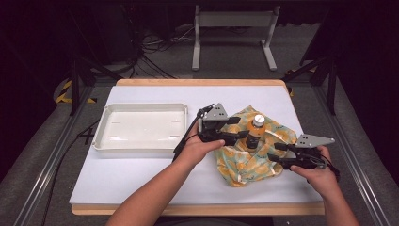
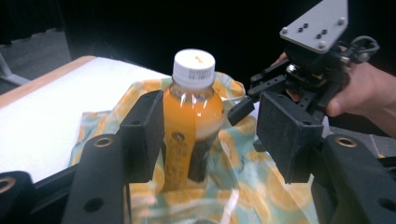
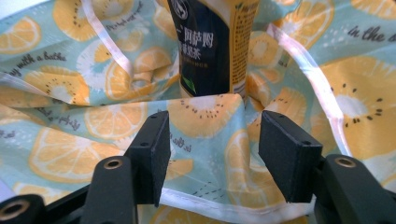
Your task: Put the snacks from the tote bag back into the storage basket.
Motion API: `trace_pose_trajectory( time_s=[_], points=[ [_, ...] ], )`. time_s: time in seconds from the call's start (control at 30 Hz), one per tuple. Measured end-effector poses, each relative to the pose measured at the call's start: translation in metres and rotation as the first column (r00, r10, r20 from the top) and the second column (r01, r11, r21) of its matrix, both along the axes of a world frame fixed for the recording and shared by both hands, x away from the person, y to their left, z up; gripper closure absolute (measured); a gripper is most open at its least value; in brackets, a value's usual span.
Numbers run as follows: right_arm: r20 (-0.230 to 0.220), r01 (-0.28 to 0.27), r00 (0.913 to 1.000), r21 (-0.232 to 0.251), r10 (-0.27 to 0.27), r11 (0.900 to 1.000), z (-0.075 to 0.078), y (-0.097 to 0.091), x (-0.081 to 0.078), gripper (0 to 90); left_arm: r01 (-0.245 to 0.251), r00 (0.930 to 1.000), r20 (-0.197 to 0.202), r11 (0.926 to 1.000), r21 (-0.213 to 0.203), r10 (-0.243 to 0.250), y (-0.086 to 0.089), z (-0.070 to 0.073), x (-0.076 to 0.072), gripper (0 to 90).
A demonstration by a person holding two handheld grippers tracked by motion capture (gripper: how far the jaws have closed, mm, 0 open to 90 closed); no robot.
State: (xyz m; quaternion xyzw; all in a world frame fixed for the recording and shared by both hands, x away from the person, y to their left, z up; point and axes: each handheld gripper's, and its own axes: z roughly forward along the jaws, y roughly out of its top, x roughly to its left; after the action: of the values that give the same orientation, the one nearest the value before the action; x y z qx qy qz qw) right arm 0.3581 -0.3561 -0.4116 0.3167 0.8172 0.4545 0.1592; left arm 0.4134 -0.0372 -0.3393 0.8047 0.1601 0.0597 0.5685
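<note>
Parted fingers [image 3: 289, 154] flank a fold of fruit-print cloth [image 3: 205, 116] below the bottle [image 3: 210, 46].

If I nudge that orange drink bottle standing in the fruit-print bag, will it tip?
Probably. The bottle is tall, narrow, and stands on the bag's soft crumpled fabric, an unsteady base. It looks nearly full, so likely heavy for its size. Its smooth plastic may slip.

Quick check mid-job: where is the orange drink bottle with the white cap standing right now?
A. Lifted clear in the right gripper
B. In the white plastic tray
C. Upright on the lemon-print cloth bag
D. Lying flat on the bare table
C: the orange drink bottle with the white cap stands upright on the lemon-print cloth bag, apart from the white plastic tray.
</note>
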Motion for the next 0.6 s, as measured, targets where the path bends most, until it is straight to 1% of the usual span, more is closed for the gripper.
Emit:
trace_pose_trajectory(
  time_s=[0.07, 0.13, 0.23, 0.37, 0.43, 0.5, 0.53, 0.6],
  points=[
    [0.011, -0.001, 0.9999, 0.011, 0.001, 0.9999, 0.002, -0.001, -0.001, 44.3, 0.001, 0.9999, 0.011, 1.0, -0.005, -0.001, -0.006, 0.002, 0.002, 41.6],
    [0.022, -0.003, 0.9997, 0.034, 0.003, 0.9994, 0.005, -0.002, -0.003, 44.3, 0.002, 0.9999, 0.013, 1.0, -0.008, -0.002, -0.011, 0.003, 0.003, 41.2],
    [0.034, -0.007, 0.9994, 0.051, 0.005, 0.9987, 0.008, -0.003, -0.005, 44.3, 0.004, 0.9998, 0.019, 0.9999, -0.011, -0.004, -0.016, 0.003, 0.005, 40.9],
    [0.037, -0.008, 0.9993, 0.055, 0.006, 0.9985, 0.008, -0.003, -0.005, 42.3, 0.009, 0.9999, 0.013, 0.9997, -0.021, -0.009, -0.02, 0.003, 0.01, 40.6],
    [0.037, -0.008, 0.9993, 0.059, 0.006, 0.9982, 0.008, -0.003, -0.005, 42.0, 0.005, 0.9999, -0.009, 0.9992, -0.04, -0.005, -0.023, 0.002, 0.014, 40.6],
    [0.046, -0.005, 0.999, 0.064, 0.002, 0.9979, 0.009, -0.004, -0.005, 41.2, 0.004, 0.9997, -0.024, 0.9993, -0.038, -0.005, -0.026, -0.001, 0.02, 40.6],
    [0.048, -0.004, 0.9988, 0.071, 0.001, 0.9975, 0.009, -0.004, -0.005, 40.7, 0.005, 0.9992, -0.039, 0.9992, -0.04, -0.006, -0.028, -0.003, 0.022, 40.4],
    [0.047, -0.004, 0.9989, 0.08, 0.001, 0.9968, 0.01, -0.005, -0.005, 40.2, -0.001, 0.9987, -0.051, 0.9994, -0.036, -0.001, -0.031, -0.006, 0.025, 40.1]
  ],
)
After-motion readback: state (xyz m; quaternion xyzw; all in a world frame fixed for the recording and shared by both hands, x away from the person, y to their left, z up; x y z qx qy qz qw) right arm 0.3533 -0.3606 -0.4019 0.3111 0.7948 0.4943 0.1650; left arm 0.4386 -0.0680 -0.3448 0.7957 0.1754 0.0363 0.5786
